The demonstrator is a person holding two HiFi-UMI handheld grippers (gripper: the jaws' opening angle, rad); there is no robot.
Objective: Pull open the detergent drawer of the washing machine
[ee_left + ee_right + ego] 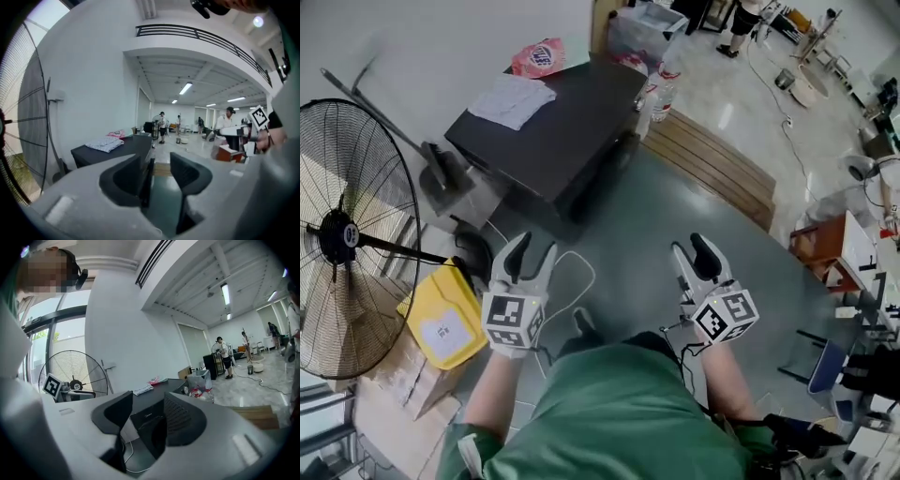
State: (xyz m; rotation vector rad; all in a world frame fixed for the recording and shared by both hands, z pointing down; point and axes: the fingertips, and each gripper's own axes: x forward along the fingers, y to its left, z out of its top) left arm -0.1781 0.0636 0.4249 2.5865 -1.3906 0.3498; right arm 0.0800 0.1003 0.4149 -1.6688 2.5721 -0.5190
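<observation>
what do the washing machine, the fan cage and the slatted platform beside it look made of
Washing machine: probably painted sheet metal, dark matte grey, with flat, crisp-edged panels.
Fan cage: seemingly thin metal wire, shown by the fine radial spokes.
Slatted platform: likely wood, with brown parallel boards and gaps between them.

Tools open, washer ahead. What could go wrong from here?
1. A white cable loops across the path to the washing machine, so it could cause a trip or snag on approach.
2. The machine's front is dark and the drawer can't be made out, so the left tool or right tool, both open and empty, might catch the wrong edge.
</observation>
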